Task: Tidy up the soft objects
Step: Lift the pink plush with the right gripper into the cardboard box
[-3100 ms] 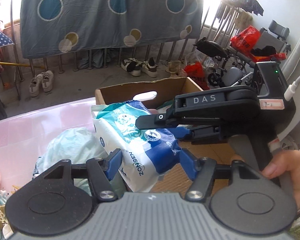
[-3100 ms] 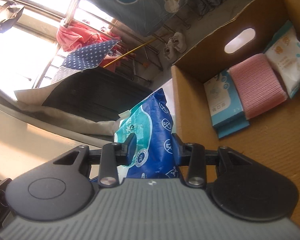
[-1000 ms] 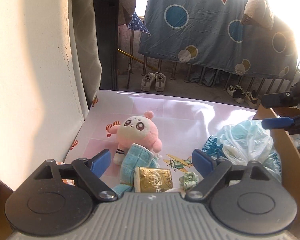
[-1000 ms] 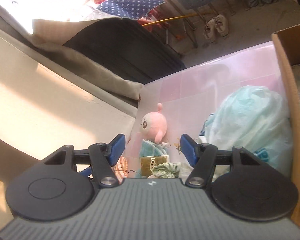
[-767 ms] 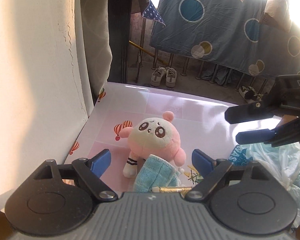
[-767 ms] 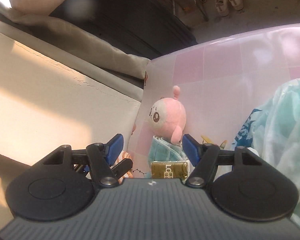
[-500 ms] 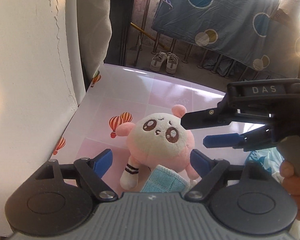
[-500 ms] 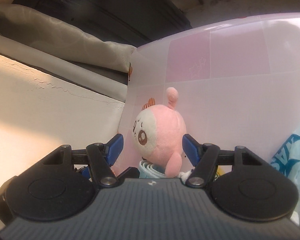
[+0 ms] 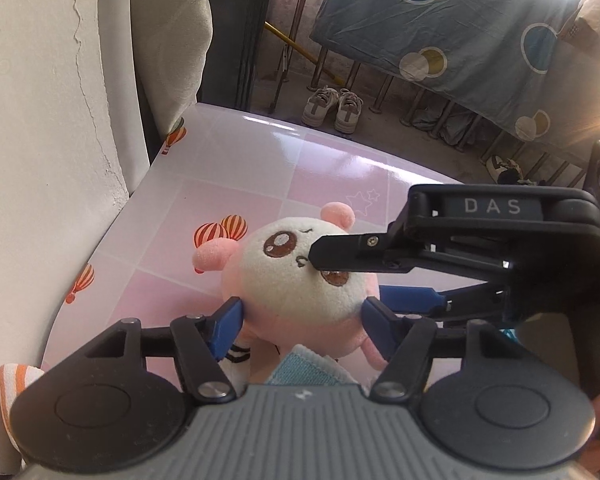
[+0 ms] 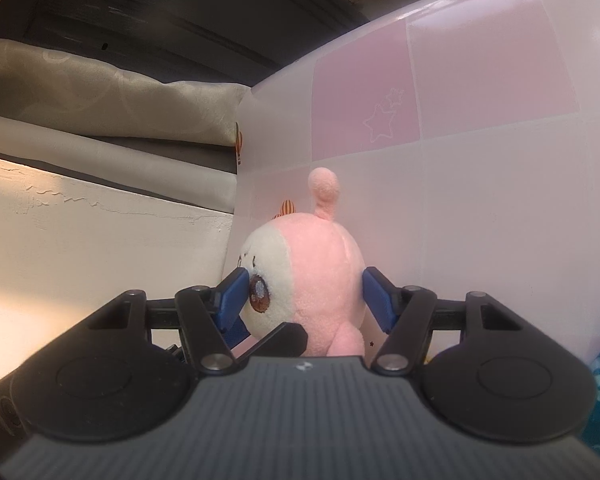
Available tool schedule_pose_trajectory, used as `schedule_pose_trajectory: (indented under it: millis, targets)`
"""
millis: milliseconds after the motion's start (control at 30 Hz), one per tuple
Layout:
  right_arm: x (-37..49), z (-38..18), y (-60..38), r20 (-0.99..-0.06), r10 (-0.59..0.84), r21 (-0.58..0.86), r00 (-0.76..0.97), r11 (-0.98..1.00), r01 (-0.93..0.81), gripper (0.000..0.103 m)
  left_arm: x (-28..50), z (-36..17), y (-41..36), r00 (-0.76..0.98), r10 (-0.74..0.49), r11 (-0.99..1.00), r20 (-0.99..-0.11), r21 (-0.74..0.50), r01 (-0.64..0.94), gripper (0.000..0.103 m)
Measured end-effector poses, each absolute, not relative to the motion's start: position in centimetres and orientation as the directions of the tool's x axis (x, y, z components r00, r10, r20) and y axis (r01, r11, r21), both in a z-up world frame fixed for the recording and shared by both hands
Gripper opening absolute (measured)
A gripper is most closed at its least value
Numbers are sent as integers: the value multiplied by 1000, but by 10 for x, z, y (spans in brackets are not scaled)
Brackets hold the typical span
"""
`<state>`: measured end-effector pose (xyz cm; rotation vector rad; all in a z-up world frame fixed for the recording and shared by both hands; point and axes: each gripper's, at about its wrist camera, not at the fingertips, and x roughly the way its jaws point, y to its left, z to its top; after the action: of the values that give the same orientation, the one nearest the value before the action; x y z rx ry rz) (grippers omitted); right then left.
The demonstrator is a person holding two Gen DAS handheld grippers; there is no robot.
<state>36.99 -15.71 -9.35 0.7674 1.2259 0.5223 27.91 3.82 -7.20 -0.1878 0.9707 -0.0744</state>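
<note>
Both grippers, left gripper [image 9: 302,322] and right gripper [image 10: 302,298], angle down, fingers closing around the plush toy [image 9: 300,276]; contact unclear, its body hidden.

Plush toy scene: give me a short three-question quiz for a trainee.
1. True or false: the plush lies in a cardboard box.
2. What sits between the left gripper's fingers? A plush, B shoe, C bottle.
3. Fill in: the table is printed with hot-air ____.
Key: 1 false, it lies on the table. 2 A; its jaws and the right gripper's are closing around the plush. 3 balloons.
</note>
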Motion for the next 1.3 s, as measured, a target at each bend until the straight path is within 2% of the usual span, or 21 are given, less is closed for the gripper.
schedule_pose_trajectory:
  millis: [233, 467, 600, 767, 967, 1100, 1300]
  targets:
    - [363, -72, -157, -606, 728, 765, 319, 644, -14, 59, 268, -40, 35, 611, -139, 983, -779, -182, -8, 66]
    - [341, -1, -168, -543, 733, 763, 410, 634, -123, 59, 235, 30, 19, 700, -149, 985, -698, -170, 40, 65]
    - [314, 45, -200, -490, 735, 774, 469, 615, -154, 59, 204, 71, -12, 736, -198, 980, -647, -154, 127, 65]
    - [259, 81, -273, -450, 712, 782, 539, 605, -147, 59, 167, 97, -74, 715, -311, 949, -626, -158, 274, 65]
    - [168, 99, -408, -470, 626, 773, 622, 633, -53, 59, 125, 103, -180, 619, -483, 855, -619, -183, 484, 66]
    - [119, 92, -491, -506, 561, 757, 656, 653, 26, 60, 107, 90, -251, 521, -571, 780, -634, -222, 584, 67]
    - [82, 61, -581, -582, 488, 727, 650, 671, 147, 61, 99, 51, -333, 389, -623, 705, -679, -271, 655, 66]
